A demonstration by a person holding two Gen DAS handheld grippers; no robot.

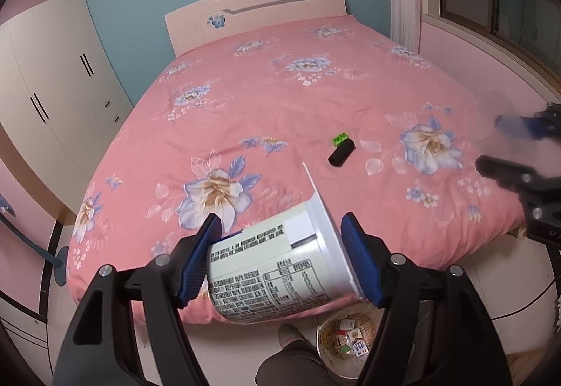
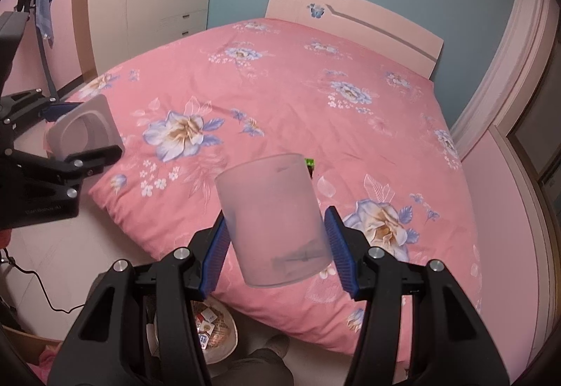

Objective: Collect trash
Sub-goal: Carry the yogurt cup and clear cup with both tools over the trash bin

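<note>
In the left wrist view, our left gripper holds a white printed plastic cup with a wide rim, jaws set wide and closed on it, above the foot of the pink floral bed. A small black roll with a green tag lies on the bed; the round trash bin sits on the floor below.

In the right wrist view, our right gripper clamps a frosted translucent cup. We judge both are mid-carry; next they need lowering over the bin before release.
</note>
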